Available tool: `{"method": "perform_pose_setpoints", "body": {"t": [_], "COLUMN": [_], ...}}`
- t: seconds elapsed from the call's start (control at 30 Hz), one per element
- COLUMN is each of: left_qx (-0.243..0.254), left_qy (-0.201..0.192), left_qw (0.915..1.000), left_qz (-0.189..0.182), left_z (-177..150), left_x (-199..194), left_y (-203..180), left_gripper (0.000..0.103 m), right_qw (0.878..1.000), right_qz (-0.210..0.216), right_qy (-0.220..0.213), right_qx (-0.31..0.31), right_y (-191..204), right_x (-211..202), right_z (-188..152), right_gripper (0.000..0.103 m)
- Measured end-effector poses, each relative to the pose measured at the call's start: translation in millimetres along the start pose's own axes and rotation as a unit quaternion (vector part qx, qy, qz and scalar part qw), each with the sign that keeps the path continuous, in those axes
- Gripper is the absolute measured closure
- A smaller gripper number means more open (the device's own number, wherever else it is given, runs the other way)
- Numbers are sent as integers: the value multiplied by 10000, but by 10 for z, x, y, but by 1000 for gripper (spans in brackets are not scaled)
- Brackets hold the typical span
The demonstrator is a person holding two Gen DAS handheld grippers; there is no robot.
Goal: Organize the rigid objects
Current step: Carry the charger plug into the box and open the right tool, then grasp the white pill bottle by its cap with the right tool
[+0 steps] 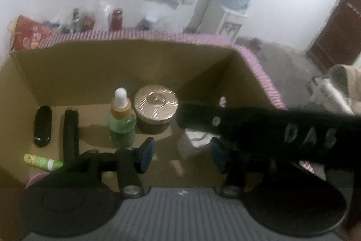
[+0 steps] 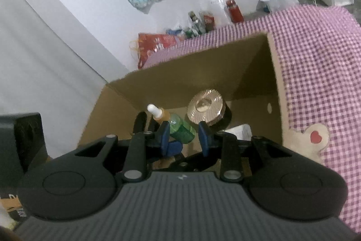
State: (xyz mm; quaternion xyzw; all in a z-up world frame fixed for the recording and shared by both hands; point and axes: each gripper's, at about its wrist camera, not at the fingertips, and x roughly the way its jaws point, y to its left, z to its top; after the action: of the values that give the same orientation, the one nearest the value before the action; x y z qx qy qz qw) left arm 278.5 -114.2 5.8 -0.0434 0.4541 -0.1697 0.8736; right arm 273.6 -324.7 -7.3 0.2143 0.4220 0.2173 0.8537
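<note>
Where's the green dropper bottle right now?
The green dropper bottle stands upright on the floor of the cardboard box, just left of the gold-lidded jar; in the left wrist view the black tube lies to its left.

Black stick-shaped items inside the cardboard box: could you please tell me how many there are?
2: a short rounded black case at the box's far left, and a longer black tube just right of it. Others may be hidden.

Free floor: right part of the cardboard box (image 1: 126,60), beside the jar (image 1: 155,110).
Obstacles: dropper bottle (image 1: 123,125) touching jar mid-box; black sticks (image 1: 71,134) left.
</note>
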Motion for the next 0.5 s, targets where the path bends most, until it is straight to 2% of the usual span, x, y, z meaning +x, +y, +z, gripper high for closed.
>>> {"method": "perform_pose_setpoints", "body": {"t": [0.03,0.27,0.33,0.4,0.5], "left_qx": [36,279,337,437,602], "left_qy": [-85,-635,-783,-918,-1049], "left_qw": [10000,9971,9953,9933,9911], "left_qz": [-23,-297,-451,-541,-548], "left_z": [-21,-219,-315,-407,-582], "left_x": [-52,-573,-767,-935,-1153], "left_y": [-17,-121,-140,-155,-176], "left_gripper": [39,33,24,19,17], "right_qw": [10000,9964,9944,9923,9894], "right_qz": [23,190,248,315,382], "right_qy": [-95,-828,-1023,-1195,-1399], "right_qx": [-12,-51,-36,-2,45], "right_y": [13,112,133,152,170], "right_x": [-63,-737,-946,-1161,-1430], "right_z": [-1,-111,-180,-247,-345], "right_gripper": [75,74,74,73,72]}}
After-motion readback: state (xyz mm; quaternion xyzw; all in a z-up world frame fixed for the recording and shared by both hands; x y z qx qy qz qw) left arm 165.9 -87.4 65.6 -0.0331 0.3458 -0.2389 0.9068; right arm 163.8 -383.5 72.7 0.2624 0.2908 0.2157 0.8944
